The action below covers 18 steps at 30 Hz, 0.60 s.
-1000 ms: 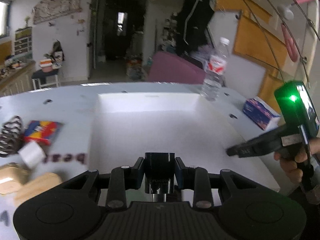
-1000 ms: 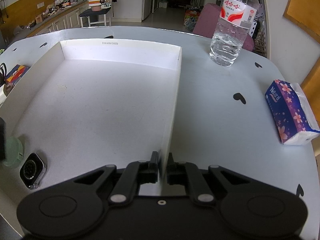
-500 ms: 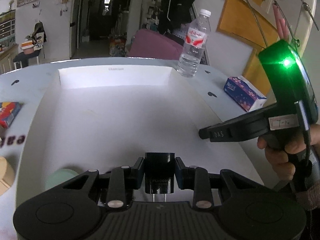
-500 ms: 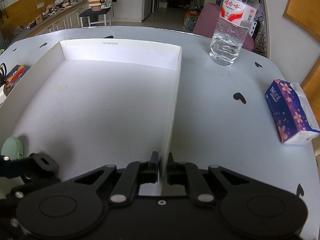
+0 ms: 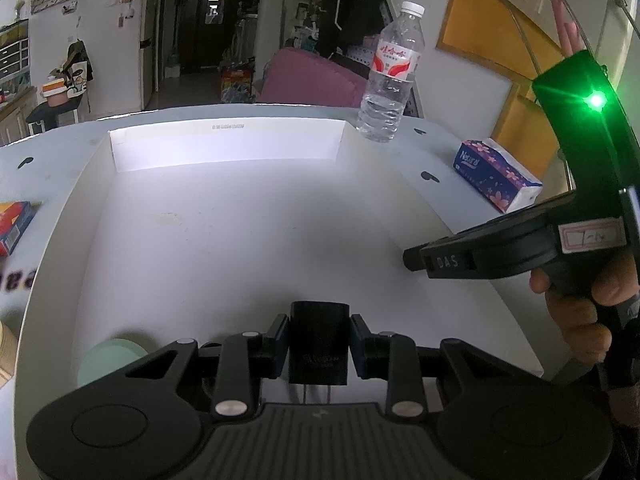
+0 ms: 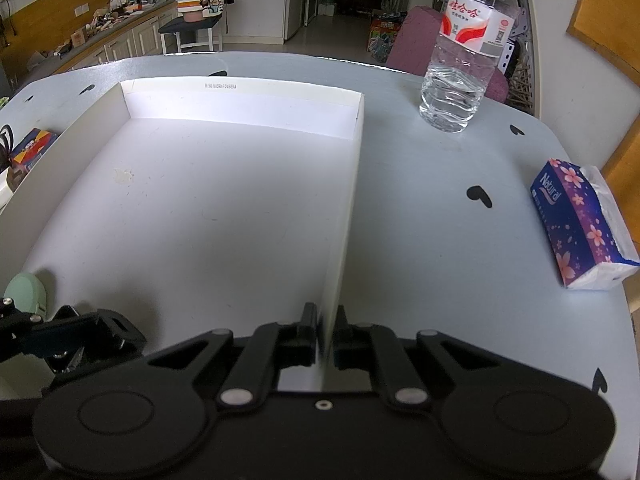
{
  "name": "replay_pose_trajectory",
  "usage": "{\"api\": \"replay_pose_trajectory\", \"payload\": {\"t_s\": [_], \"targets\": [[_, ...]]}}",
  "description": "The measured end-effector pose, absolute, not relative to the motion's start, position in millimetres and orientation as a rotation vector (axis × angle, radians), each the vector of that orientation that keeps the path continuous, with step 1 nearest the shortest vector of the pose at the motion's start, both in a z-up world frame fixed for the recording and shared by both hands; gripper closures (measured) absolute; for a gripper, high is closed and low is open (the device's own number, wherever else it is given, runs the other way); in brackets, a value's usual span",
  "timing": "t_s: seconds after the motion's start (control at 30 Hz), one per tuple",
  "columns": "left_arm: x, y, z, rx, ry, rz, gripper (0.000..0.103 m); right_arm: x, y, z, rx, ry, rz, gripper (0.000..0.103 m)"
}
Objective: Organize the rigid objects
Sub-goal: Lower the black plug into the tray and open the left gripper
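Nearest the left wrist camera, the left gripper (image 5: 319, 350) is clamped on a black plug-in charger (image 5: 319, 344), its pads pressing the two flat sides and the metal prongs pointing back toward the camera. Holding it by the broad sides likely keeps it from twisting on the way down. It hangs over the near end of the white cardboard box (image 5: 224, 148), so the charger looks ready to be set on the box floor. Just to its left, a pale green round object (image 5: 108, 360) lies inside the box near the front left corner; what it is cannot be told.

In the right wrist view, the right gripper (image 6: 325, 334) is pinched together on the right side wall of the box (image 6: 348, 216), one finger inside and one outside. This grip probably steadies the light box so it does not slide while the other hand places things. A person's hand (image 5: 576, 312) wraps that gripper's handle.

Further out, the box floor is bare apart from a small stain. Outside the box on the grey table (image 6: 440, 208), a purple tissue pack (image 6: 580, 224) lies to the right and a red and blue carton (image 5: 14, 224) to the left. At the far right corner stands a water bottle (image 6: 464, 60), upright and well apart from the box.
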State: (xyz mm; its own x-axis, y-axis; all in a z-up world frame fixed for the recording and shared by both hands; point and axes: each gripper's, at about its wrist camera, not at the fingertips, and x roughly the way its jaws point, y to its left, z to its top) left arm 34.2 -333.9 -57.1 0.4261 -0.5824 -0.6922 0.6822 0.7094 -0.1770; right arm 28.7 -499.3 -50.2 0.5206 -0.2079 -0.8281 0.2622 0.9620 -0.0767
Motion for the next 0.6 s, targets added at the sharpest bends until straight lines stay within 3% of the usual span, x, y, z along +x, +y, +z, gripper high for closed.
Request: {"api": "replay_pose_trajectory", "payload": {"t_s": [0.2, 0.3, 0.6], "targets": [[34.5, -335.0, -56.6, 0.142, 0.804, -0.793, 0.067, 28.7, -499.1, -50.5, 0.058, 0.984, -0.281, 0.095], [34.1, -334.6, -56.5, 0.142, 0.802, -0.793, 0.059, 29.0, -499.4, -50.6, 0.058, 0.984, -0.281, 0.095], [31.3, -333.3, -52.0, 0.146, 0.783, -0.794, 0.057, 28.9, -499.3, -50.5, 0.058, 0.984, -0.281, 0.095]]}}
